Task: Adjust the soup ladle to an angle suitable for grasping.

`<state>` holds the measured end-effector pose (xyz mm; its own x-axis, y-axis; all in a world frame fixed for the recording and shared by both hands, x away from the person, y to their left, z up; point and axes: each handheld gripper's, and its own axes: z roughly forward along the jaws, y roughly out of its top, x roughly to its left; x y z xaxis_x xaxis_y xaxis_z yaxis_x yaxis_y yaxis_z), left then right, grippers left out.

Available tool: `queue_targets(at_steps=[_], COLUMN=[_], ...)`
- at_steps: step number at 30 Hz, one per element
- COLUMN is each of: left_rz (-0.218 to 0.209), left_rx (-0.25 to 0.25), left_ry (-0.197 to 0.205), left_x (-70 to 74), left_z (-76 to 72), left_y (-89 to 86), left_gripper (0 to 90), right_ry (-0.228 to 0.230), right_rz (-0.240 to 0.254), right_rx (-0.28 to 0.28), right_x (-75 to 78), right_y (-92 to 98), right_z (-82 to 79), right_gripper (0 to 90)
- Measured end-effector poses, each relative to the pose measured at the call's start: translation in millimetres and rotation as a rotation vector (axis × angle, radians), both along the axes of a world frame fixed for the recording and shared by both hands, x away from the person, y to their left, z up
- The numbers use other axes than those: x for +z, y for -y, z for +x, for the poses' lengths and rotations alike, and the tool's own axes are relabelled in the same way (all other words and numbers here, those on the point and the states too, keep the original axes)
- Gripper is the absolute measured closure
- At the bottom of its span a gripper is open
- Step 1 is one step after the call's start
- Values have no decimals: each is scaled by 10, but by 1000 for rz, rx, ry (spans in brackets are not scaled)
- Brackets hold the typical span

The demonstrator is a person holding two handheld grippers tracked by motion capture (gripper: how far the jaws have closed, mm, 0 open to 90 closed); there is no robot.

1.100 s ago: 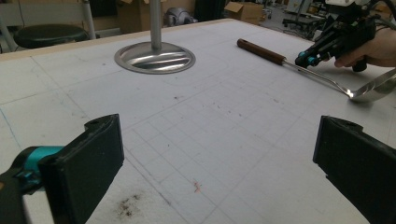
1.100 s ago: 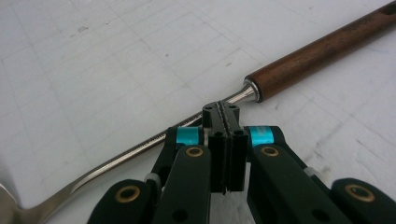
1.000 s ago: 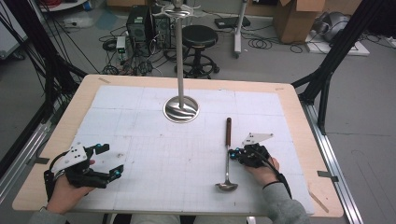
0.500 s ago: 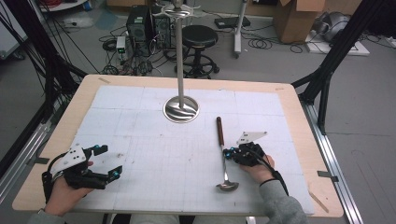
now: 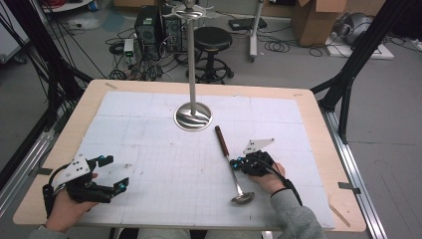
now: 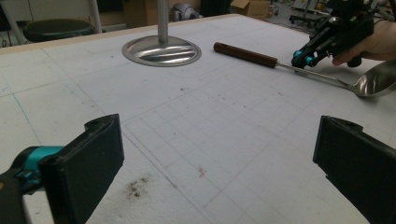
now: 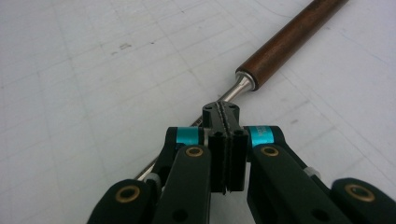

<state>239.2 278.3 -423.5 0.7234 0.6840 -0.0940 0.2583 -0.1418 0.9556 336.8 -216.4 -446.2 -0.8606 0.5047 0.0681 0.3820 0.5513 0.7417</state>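
A ladle (image 5: 222,141) with a brown wooden handle (image 7: 289,42) and a steel bowl (image 5: 242,198) lies on the white gridded mat, right of centre. My right gripper (image 5: 237,162) is shut, jaws pressed together with nothing between them. Its tips (image 7: 221,109) rest against the ladle's thin steel shaft just below the handle. My left gripper (image 5: 115,172) sits at the near left of the mat, open wide over bare mat (image 6: 219,158). The left gripper view also has the ladle (image 6: 245,53) and the right gripper (image 6: 303,58) farther off.
A steel stand with a round base (image 5: 193,117) and a tall pole rises at the far middle of the mat. The wooden table edge (image 5: 343,199) frames the mat. A stool, cables and boxes lie on the floor beyond.
The right gripper has slid left, and the ladle's handle has swung left with it while the bowl stayed put. The left gripper has kept still.
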Motion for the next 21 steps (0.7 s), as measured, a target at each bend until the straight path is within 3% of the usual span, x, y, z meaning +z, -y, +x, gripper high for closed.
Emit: queue_targets(at_steps=[16,21], left_rz=[4,7], left_rx=[2,4], left_ry=[-4,-6], left_x=[-5,-6], left_z=[-12,-14], left_y=[-10,-10], left_gripper=[24,24], right_ry=[-23,-30], right_rz=[-22,-18], right_rx=[110,116], right_x=[27,25], right_y=[-260,-321], right_z=[18,15], right_gripper=[900,900])
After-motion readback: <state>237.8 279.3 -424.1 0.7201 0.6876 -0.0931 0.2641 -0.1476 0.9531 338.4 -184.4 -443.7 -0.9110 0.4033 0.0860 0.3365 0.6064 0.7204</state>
